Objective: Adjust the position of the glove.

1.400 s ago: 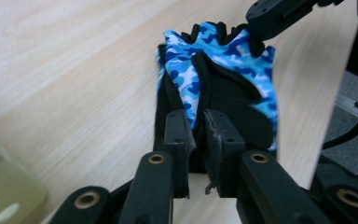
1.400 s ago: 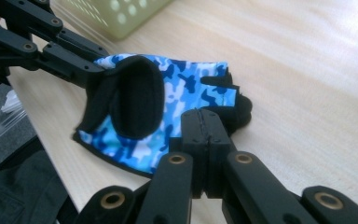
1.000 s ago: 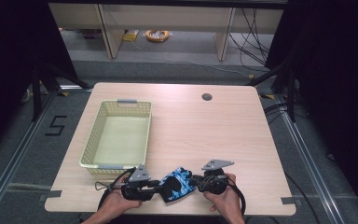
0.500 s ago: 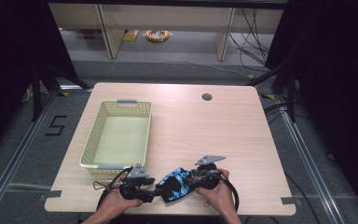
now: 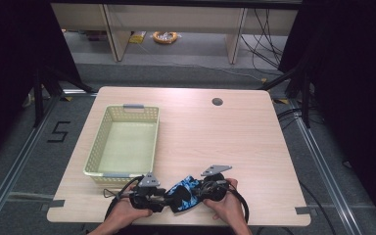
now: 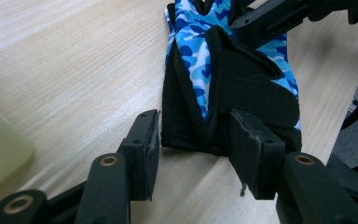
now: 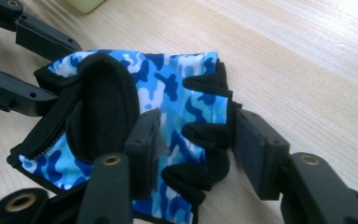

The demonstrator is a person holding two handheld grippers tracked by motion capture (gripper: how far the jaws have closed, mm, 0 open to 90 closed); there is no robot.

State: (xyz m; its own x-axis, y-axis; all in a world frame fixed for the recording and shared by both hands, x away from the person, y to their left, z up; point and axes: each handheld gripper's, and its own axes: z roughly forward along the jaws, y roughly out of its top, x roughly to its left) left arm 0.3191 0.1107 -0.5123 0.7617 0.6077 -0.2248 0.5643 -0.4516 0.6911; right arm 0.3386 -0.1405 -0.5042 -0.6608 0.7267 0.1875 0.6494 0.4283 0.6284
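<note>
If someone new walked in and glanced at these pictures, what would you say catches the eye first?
The blue camouflage glove at the near edge of the table stands out first, lying between the left gripper and the right gripper, whose jaws have just been closing and now straddle its two ends. Next comes the pale yellow basket on the table's left side.

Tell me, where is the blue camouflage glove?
In the high view, the blue camouflage fabric glove lies at the wooden table's near edge, between both grippers, just right of the pale yellow plastic basket.

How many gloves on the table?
1: a blue camouflage fingerless glove lies at the table's near edge, between the left gripper and right gripper. A second could hide underneath.
</note>
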